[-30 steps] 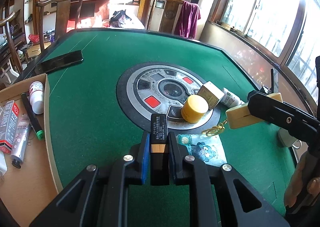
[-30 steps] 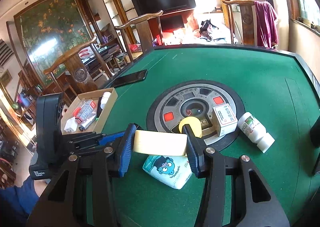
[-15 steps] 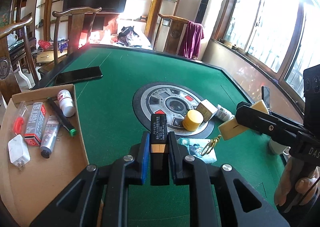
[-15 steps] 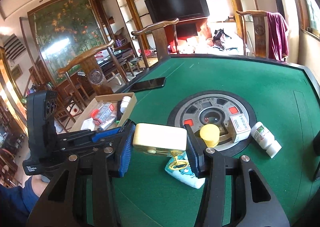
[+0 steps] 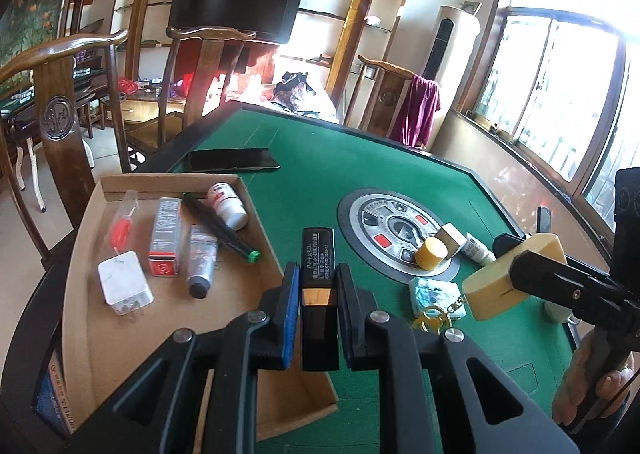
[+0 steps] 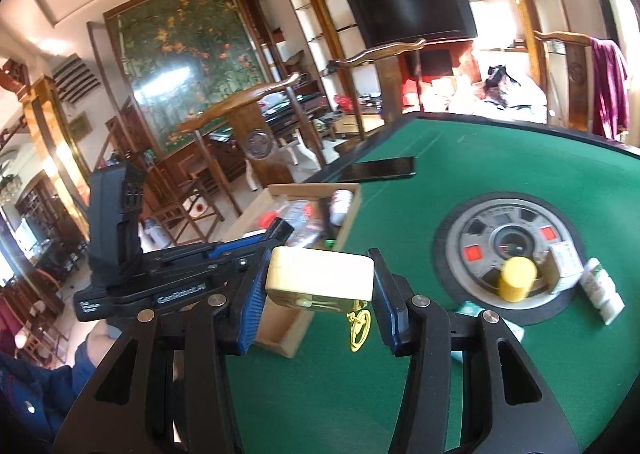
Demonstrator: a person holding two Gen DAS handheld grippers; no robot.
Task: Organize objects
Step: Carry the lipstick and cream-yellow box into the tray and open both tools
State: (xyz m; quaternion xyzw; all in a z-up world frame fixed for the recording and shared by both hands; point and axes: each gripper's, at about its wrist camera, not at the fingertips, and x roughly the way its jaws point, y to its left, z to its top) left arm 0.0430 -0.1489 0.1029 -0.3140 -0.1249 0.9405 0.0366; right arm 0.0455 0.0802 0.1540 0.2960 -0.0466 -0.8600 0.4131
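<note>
My left gripper (image 5: 318, 286) is shut on a black battery (image 5: 318, 266), held above the near right edge of the cardboard box (image 5: 80, 266). My right gripper (image 6: 320, 286) is shut on a cream block (image 6: 320, 274) with a gold keyring (image 6: 359, 328) hanging below it, held above the green table (image 6: 480, 173) just right of the box (image 6: 280, 338). The right gripper and its block (image 5: 504, 282) also show at the right of the left wrist view.
The box holds a white charger (image 5: 125, 288), a red carton (image 5: 165, 238), a tube (image 5: 201, 260), a black marker (image 5: 220, 228) and a white bottle (image 5: 227, 203). On the table lie a yellow cap (image 5: 431, 252), a small carton (image 5: 452, 238), a white bottle (image 5: 474, 248), a blue packet (image 5: 434, 290) and a phone (image 5: 232, 159).
Both grippers have lifted and swung left from over the table's centre toward the cardboard box, each carrying its object. The block's keyring now hangs clear of the table.
</note>
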